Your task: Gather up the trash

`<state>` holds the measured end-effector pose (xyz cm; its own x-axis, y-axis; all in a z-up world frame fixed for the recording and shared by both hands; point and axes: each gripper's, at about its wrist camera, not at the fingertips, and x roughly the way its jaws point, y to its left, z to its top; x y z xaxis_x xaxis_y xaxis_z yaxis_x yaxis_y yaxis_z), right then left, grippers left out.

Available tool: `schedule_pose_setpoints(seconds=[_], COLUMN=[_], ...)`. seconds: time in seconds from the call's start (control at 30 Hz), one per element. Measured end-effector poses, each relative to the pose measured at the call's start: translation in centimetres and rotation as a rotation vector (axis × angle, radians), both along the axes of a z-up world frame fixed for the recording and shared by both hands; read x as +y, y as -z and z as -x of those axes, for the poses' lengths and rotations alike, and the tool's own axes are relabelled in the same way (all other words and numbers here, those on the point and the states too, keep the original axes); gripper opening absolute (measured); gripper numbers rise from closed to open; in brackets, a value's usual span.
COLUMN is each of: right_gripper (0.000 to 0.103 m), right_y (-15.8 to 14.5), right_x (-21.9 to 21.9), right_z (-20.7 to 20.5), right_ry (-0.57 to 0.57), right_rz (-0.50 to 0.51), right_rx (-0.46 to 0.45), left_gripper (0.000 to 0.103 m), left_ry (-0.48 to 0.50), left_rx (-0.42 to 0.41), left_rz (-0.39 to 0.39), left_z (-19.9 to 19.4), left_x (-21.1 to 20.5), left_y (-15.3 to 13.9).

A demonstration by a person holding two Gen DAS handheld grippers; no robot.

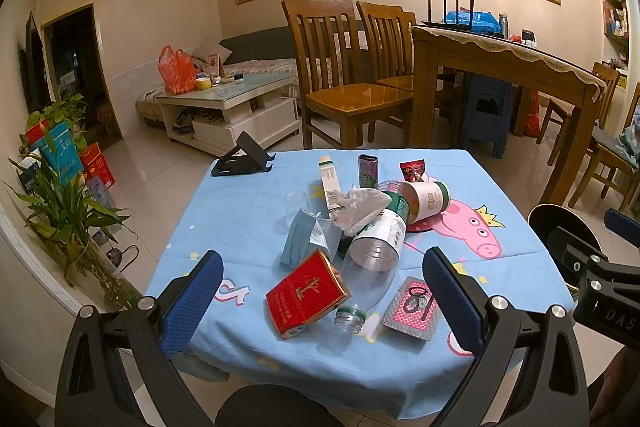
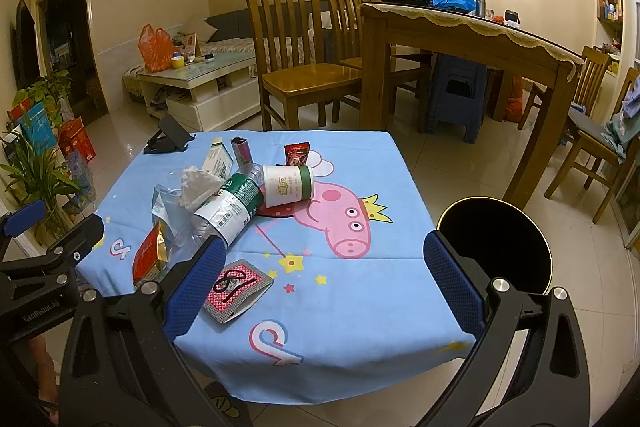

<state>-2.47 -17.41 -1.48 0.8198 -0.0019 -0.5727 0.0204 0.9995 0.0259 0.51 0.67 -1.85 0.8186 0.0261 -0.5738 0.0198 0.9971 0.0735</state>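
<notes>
Red cigarette pack (image 1: 306, 293) and a clear plastic bottle (image 1: 370, 255) lie on the blue-clothed counter (image 1: 248, 211), ahead between the left gripper (image 1: 322, 303) jaws, spread wide and empty. "DAS" shows on the right gripper (image 2: 324, 281), also wide, near the black bin (image 2: 496, 243).

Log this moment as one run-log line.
left gripper: open, empty | right gripper: open, empty | trash pile: untouched on table | bin: right of table
</notes>
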Motion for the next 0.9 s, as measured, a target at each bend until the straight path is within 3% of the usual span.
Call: schedule_pose_setpoints(seconds=[0.9], right_gripper=[0.098], right_y=[0.87], right_x=[0.52], right_z=[-0.40], right_ry=[-0.001], right_rz=[-0.002], right_rx=[0.012], left_gripper=[0.096], left_ry=[-0.002], left_rx=[0.004], left_rz=[0.001], left_z=[0.22], left_x=[-0.38], left_y=[-0.02])
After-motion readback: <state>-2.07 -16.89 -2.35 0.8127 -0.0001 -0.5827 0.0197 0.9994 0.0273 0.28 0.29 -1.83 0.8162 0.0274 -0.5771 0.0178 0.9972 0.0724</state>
